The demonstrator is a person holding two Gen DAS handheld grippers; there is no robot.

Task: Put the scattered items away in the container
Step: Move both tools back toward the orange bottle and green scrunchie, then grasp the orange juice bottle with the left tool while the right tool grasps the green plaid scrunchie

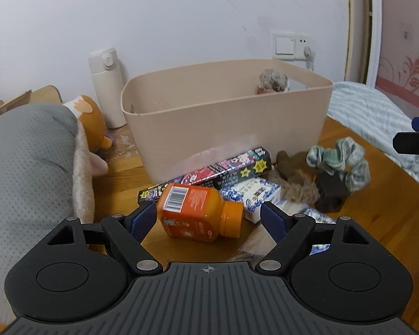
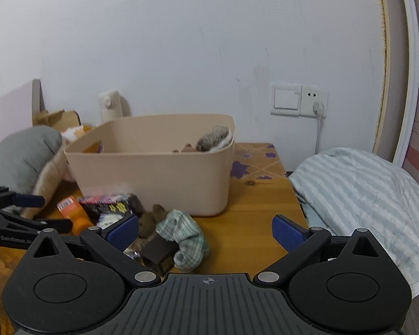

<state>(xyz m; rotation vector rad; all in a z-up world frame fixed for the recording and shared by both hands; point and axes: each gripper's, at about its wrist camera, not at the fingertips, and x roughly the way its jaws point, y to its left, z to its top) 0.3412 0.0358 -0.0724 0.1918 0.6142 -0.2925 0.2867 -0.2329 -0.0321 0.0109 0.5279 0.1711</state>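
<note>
Tidying state: beige container (image 1: 226, 117) sits on the wooden table (image 2: 254, 209), open top, near the wall
In container: a grey fuzzy item (image 2: 213, 138) at its right end, rest of the inside hidden
Scattered pile: just in front of the container's near wall
Orange bottle (image 1: 198, 213): lying on its side, cap toward the right
Patterned long box (image 1: 209, 174): flat, behind the bottle, touching or nearly touching the container wall
Blue-white packet (image 1: 251, 195): beside the bottle's cap end
Brown furry item (image 1: 293, 184): right of the packet
Dark block (image 1: 331, 195): next to the fur, green striped scrunchie (image 1: 340, 162) draped on it
Left gripper (image 1: 208, 217): fingers wide, bottle between them, pads not pressing it
Right gripper (image 2: 205, 230): fingers wide, nothing held, scrunchie and dark block just inside its left finger
Surroundings: white flask (image 1: 106, 86) left of container, grey cushion (image 1: 28, 162) and plush toy (image 1: 89, 117) at left, striped blanket (image 2: 360, 201) at right, wall socket (image 2: 299, 100)
</note>
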